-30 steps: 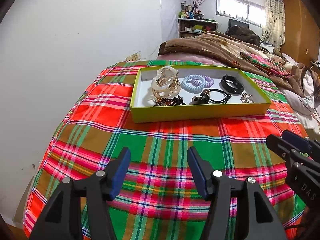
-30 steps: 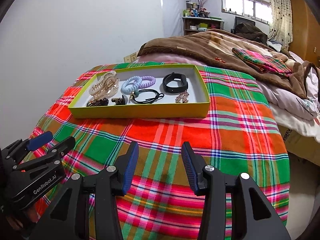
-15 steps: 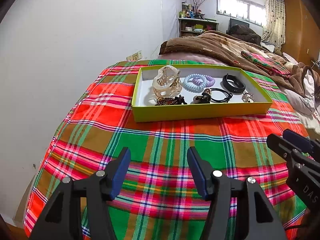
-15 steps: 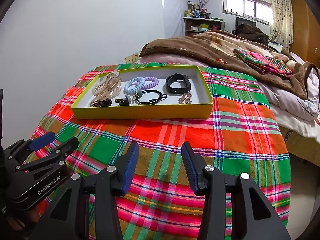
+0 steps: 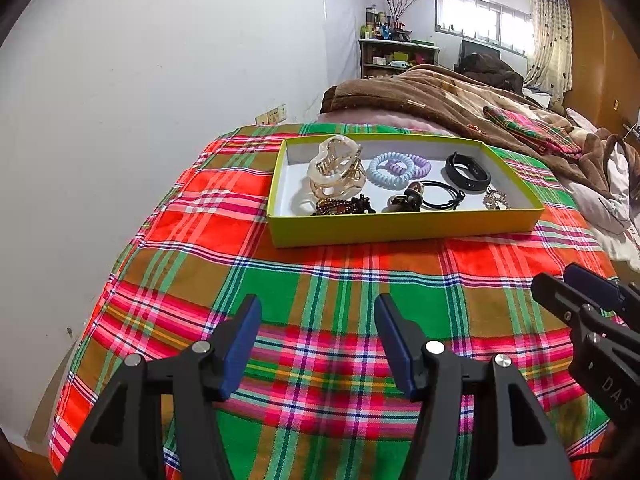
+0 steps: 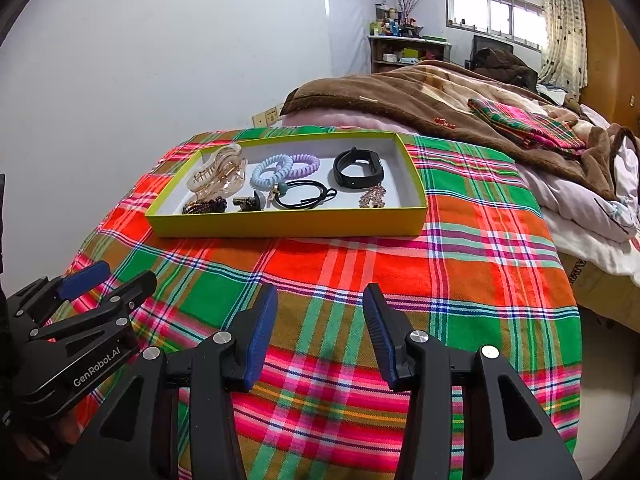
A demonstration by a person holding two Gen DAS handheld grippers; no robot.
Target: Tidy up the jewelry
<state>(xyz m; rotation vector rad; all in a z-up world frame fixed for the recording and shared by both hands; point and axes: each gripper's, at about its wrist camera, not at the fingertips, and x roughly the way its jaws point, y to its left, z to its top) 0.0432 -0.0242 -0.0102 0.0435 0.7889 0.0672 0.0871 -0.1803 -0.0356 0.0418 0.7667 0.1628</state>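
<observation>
Already every piece sits inside the shallow yellow-green cardboard tray [image 5: 404, 229] on the plaid-covered bed [image 5: 344, 280].
Cream claw clip [image 5: 335, 170], spiral hair ties [image 5: 390, 170], black band [image 5: 467, 171] lie there; left gripper [image 5: 318, 340] and right gripper [image 6: 320, 330] hover wide, empty; either finished or awaiting sorting.

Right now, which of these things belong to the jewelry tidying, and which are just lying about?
For the job: yellow tray, hair claw, coil hair ties, black wristband, both tongs, left and right.

Lying about: brown blanket, shelf, curtain.
</observation>
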